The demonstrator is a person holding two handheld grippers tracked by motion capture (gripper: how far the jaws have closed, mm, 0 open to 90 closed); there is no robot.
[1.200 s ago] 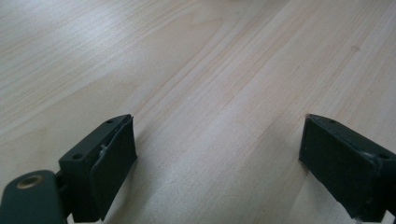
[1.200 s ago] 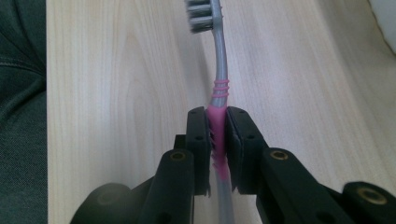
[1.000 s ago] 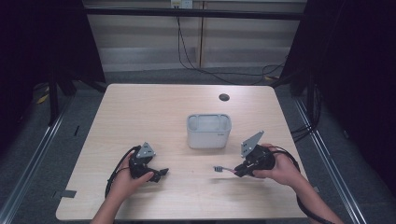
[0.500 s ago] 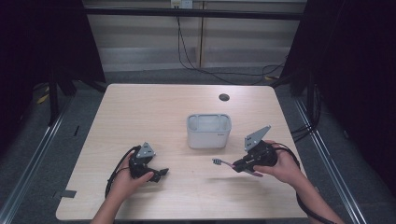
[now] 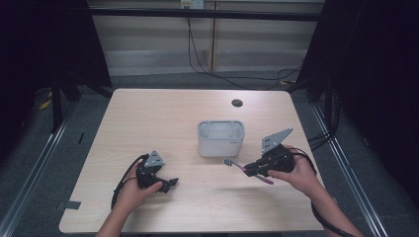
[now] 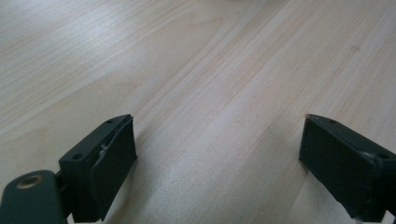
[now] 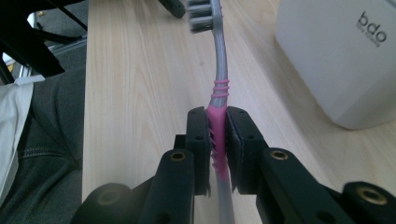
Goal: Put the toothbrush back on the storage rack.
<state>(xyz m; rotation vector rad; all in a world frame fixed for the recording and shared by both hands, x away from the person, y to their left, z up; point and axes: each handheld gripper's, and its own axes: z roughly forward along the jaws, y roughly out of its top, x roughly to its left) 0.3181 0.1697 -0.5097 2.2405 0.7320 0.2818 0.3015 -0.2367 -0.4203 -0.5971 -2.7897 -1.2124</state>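
Note:
A pink and grey toothbrush (image 5: 242,167) (image 7: 217,100) is clamped in my right gripper (image 5: 252,170) (image 7: 217,112), which is shut on its handle. The bristle head points left, toward the middle of the table, and the brush hangs just above the wood. A white rectangular holder (image 5: 221,138) (image 7: 341,60) stands right behind it. My left gripper (image 5: 168,184) (image 6: 217,154) rests low over the table at the front left, open, with bare wood between its jaws.
The light wooden table (image 5: 163,118) has a small dark round hole (image 5: 237,103) near its far edge. Cables trail from both grippers. Dark floor and metal rails surround the table.
My right gripper has lifted the toothbrush and carried it up and slightly right, closer to the white holder. The left gripper has stayed put.

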